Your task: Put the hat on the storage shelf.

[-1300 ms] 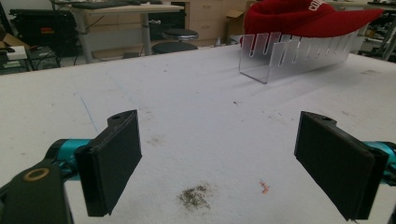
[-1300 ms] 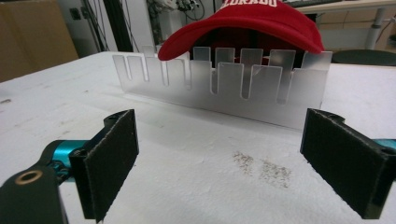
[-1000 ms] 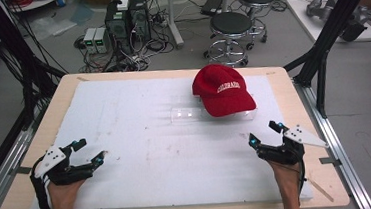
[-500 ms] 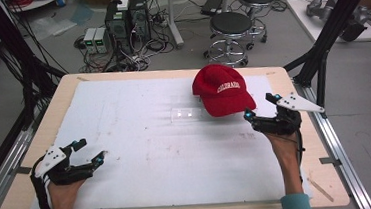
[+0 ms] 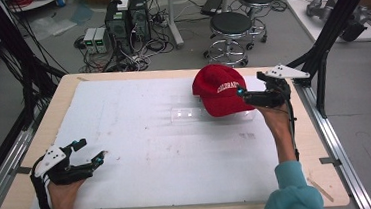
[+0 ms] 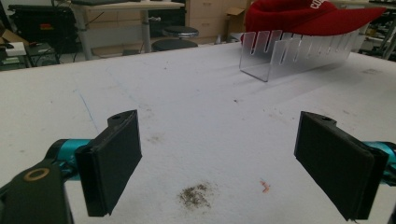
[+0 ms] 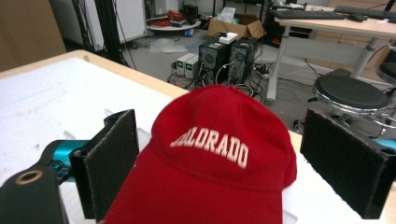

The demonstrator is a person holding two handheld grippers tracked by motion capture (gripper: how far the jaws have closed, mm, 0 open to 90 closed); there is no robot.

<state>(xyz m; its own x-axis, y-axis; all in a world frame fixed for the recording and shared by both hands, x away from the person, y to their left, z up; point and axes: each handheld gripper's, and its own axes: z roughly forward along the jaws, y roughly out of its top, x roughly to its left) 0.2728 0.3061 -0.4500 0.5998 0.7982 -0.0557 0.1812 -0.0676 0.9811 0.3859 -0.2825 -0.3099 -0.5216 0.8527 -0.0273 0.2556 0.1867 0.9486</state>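
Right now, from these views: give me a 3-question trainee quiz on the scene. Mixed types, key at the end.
1. True or false: the red Colorado cap lies flat on the white table mat.
2. Which gripper is at the cap? A) left gripper B) right gripper
3. Fill in: both grippers' fingers stand ___.

Key
1. False: it sits on a clear slotted acrylic rack.
2. B: its fingers flank the cap's front without pressing on it; the left gripper rests at the near left of the mat.
3. Open, with nothing held.
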